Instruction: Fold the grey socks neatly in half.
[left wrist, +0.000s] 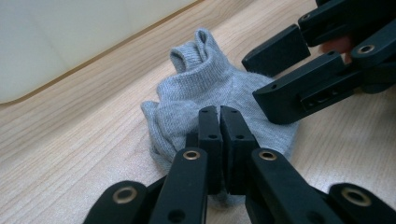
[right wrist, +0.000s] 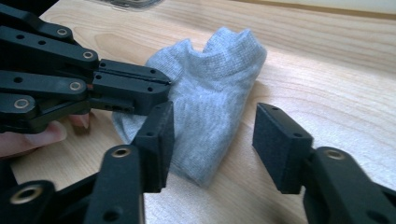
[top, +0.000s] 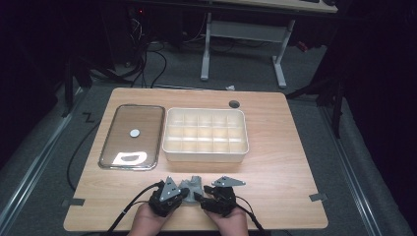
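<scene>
Left hand-held gripper (left wrist: 219,122): jaws pressing together, pinching a fold of the grey sock (left wrist: 210,88) at its near edge.
Grey sock: lying crumpled on the desk (top: 275,167) near the front edge, between both grippers.
Right hand-held gripper (right wrist: 212,140): jaws standing apart around the sock's end, pads not pressing it.
Lid (top: 132,136): lying flat at the left, well apart.
Compartment box (top: 205,135): sitting beside the lid, behind the sock.
</scene>
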Demonstrator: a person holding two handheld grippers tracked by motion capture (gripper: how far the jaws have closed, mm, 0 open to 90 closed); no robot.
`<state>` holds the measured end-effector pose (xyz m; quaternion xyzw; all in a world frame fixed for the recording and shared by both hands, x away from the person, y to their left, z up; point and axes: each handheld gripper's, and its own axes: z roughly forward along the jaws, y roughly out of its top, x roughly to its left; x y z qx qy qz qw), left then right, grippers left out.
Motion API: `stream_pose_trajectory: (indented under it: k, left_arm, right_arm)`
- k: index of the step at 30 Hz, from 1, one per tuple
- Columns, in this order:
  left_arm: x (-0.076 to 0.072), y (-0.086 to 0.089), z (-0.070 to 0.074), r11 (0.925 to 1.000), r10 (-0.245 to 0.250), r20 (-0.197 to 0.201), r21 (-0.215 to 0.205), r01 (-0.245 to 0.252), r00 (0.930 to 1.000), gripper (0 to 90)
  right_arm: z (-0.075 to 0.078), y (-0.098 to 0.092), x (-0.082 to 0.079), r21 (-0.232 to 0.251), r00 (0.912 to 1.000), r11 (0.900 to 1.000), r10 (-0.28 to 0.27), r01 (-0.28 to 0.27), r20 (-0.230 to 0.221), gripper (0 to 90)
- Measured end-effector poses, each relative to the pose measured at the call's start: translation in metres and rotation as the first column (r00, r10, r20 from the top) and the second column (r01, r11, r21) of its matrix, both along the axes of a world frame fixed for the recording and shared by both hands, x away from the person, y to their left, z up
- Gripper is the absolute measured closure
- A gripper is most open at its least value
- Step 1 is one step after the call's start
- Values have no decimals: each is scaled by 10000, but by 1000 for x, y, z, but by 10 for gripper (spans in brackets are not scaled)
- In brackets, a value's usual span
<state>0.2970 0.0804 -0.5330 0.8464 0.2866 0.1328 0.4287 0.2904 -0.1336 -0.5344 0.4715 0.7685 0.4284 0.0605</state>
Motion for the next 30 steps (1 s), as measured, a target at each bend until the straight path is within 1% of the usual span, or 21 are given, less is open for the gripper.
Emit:
stream_pose_trajectory:
  k: [2,3,5,6,7,8,10,11,15,19,21,23,25,27,28,29,30]
  left_arm:
    - [0,0,0,10000,-14,33,14,14,10000,875]
    - [0,0,0,10000,-16,37,20,15,10000,875]
    - [-1,0,0,10000,-23,41,49,23,10000,875]
    - [-1,0,0,10000,-23,41,49,23,10000,875]
    - [-1,-1,0,10000,-5,77,62,5,10000,875]
    - [-1,-1,0,10000,-7,91,71,7,10000,875]
    - [-1,-1,0,10000,-16,58,80,16,10000,876]
    - [-1,-1,0,10000,-16,58,80,16,10000,876]
    - [-1,-1,0,10000,-46,57,64,46,10000,877]
    - [-1,-2,0,9998,-185,98,89,184,9998,880]
    - [0,-2,0,9998,-175,60,81,175,9998,881]
    - [0,-2,0,9999,-159,51,65,159,9999,881]
    - [0,-2,0,9998,-173,44,69,173,9998,881]
    - [0,-2,0,9998,-167,44,60,167,9999,881]
    - [0,-2,0,9998,-165,46,61,165,9999,880]
    - [0,-2,0,9998,-165,46,61,165,9999,880]
    - [0,-2,0,9998,-164,46,63,163,9999,880]
  right_arm:
    - [0,2,-1,-31,9999,9999,99,-99,-53,594]
    - [0,3,-1,-107,9999,9998,141,-141,-3,621]
    - [0,4,-1,-93,9997,9997,232,-232,-84,684]
    - [0,4,-1,-93,9997,9997,232,-232,-84,684]
    - [0,4,-2,-101,9996,9996,273,-274,-92,727]
    - [0,4,-2,-89,9993,9993,363,-363,-17,773]
    - [3,5,-4,-201,9988,9989,429,-425,223,803]
    - [3,5,-4,-201,9988,9989,429,-425,223,803]
    - [10,5,-9,-106,9955,9984,564,-558,767,816]
    - [20,13,-16,-240,9845,9954,952,-927,1472,824]
    - [21,18,-17,-388,9805,9939,1081,-1031,1639,823]
    - [20,18,-16,-378,9807,9936,1115,-1067,1608,814]
    - [20,14,-14,-340,9835,9950,981,-940,1522,786]
    - [20,7,-14,-194,9836,9969,783,-762,1622,739]
    - [23,0,-14,-54,9828,9987,505,-503,1777,708]
    - [23,0,-14,-54,9828,9987,505,-503,1777,708]
    - [24,-3,-13,-68,9823,9994,351,-344,1839,688]
